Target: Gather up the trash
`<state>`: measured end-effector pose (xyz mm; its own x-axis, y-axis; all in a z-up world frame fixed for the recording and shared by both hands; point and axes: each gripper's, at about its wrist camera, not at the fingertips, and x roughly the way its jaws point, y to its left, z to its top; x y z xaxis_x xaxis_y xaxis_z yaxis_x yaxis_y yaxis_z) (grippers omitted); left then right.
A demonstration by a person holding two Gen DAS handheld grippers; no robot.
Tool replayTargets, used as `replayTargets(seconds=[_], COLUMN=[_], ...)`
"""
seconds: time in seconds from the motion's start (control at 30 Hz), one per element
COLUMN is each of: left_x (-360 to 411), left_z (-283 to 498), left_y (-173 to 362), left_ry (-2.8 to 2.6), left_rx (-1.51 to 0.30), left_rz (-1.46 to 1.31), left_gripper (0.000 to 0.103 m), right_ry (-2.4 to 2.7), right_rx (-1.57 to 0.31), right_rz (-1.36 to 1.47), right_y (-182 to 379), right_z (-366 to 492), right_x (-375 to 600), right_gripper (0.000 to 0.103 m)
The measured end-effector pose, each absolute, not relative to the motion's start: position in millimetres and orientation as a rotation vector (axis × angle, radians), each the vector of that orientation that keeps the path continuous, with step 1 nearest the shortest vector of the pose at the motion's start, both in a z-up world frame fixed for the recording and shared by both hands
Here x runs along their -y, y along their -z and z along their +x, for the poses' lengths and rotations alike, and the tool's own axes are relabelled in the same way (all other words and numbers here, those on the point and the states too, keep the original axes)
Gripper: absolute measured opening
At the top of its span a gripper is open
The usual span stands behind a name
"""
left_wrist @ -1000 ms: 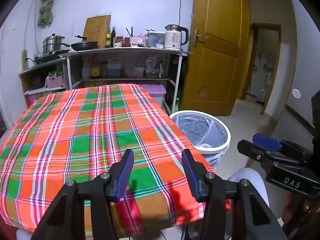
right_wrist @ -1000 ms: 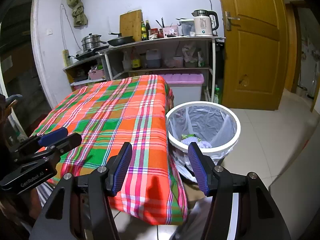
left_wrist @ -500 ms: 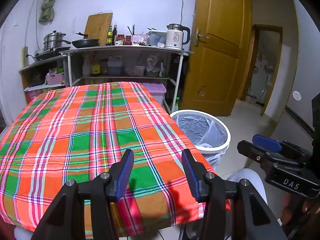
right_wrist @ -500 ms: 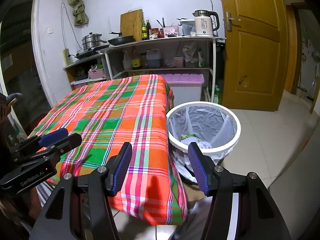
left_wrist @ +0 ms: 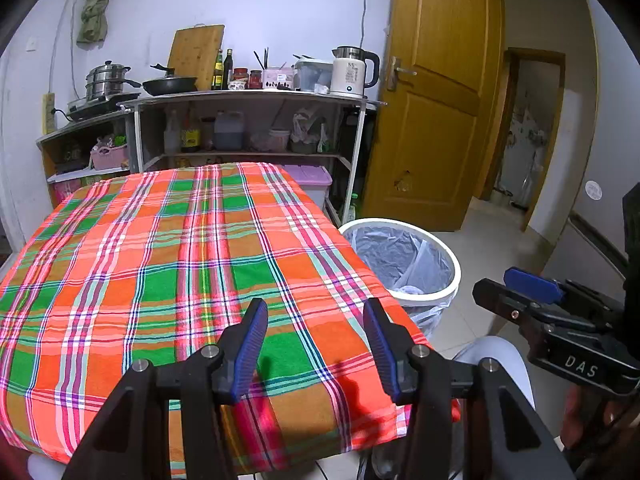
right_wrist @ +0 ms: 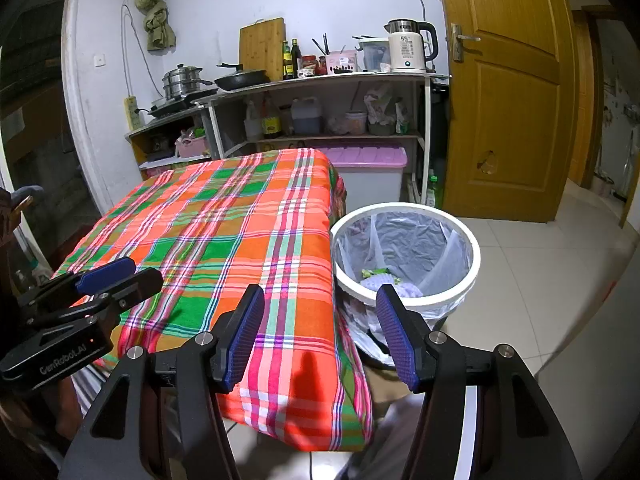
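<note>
From my left wrist camera, the left gripper tilts down over the near edge of the plaid tablecloth, jaws spread wide with nothing between them. The right gripper shows at the right edge, angled toward the white bin on the floor beside the table.

From my right wrist camera, the right gripper also slopes downward, wide and empty, over the table's corner. Trash lies inside the lined bin. The left gripper pokes in from the left.
</note>
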<state>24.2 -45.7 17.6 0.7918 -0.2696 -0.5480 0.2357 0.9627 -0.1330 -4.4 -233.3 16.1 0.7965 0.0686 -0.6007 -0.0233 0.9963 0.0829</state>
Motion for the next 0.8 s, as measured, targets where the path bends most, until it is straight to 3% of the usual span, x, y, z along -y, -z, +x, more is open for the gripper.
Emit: replayTargets(seconds=[0.8], left_x=[47.5], left_z=[25.2], left_y=[-13.3], left_ry=[0.274], left_rx=[-0.609], left_rz=[-0.056], left_gripper=[0.049], right_ry=[-0.049], right_rx=[-0.661], right_rz=[0.075], right_y=[-10.7], right_z=[-2.2], right_x=[235.5], right_gripper=[0.059])
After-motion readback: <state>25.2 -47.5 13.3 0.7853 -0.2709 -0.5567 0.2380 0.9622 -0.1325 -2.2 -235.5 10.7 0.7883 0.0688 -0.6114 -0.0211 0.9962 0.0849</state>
